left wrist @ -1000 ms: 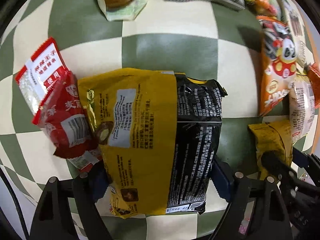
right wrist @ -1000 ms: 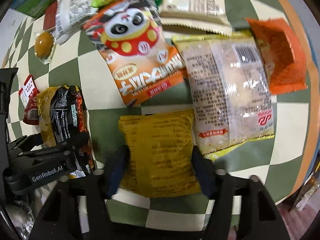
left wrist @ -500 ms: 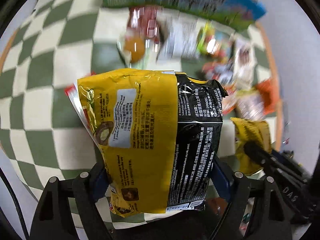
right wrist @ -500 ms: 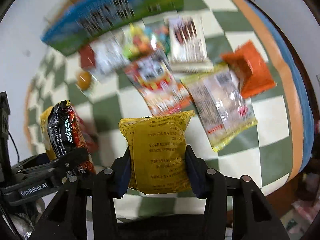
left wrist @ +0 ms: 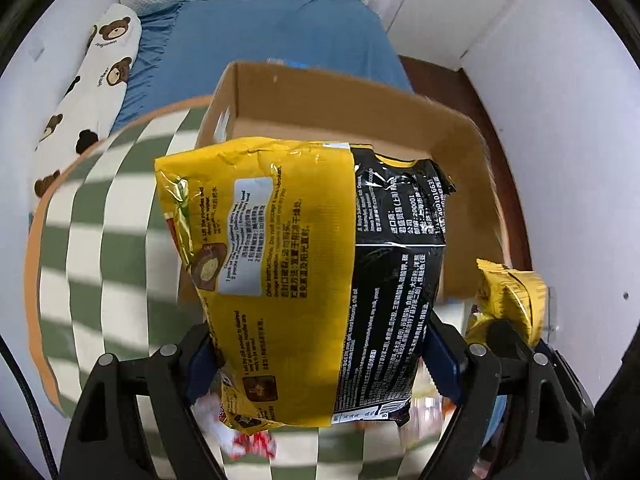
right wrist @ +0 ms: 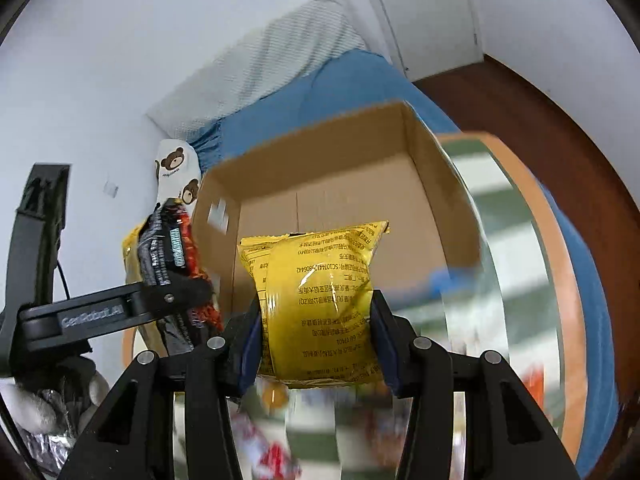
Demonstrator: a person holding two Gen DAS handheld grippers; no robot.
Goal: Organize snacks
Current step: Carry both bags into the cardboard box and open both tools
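Note:
My left gripper (left wrist: pixel 320 356) is shut on a yellow and black noodle pack (left wrist: pixel 304 272), held in the air in front of an open cardboard box (left wrist: pixel 344 100). My right gripper (right wrist: pixel 316 344) is shut on a small yellow snack pack (right wrist: pixel 320 304), also lifted and facing the box (right wrist: pixel 320 152). The box interior looks bare. The left gripper with its noodle pack (right wrist: pixel 172 256) shows at the left of the right wrist view. The yellow snack pack (left wrist: pixel 508 300) shows at the right of the left wrist view.
The green and white checked table (left wrist: pixel 104 248) with an orange rim lies below, blurred. Other snack packs (right wrist: pixel 276 456) lie blurred on it. Behind the box is a bed with a blue sheet (left wrist: pixel 256 32) and a bear-print pillow (left wrist: pixel 92 80). A door (right wrist: pixel 424 12) stands beyond.
Both grippers have lifted their packs off the table and swung up and away from the snack pile toward the cardboard box. The view now faces the box and bed.

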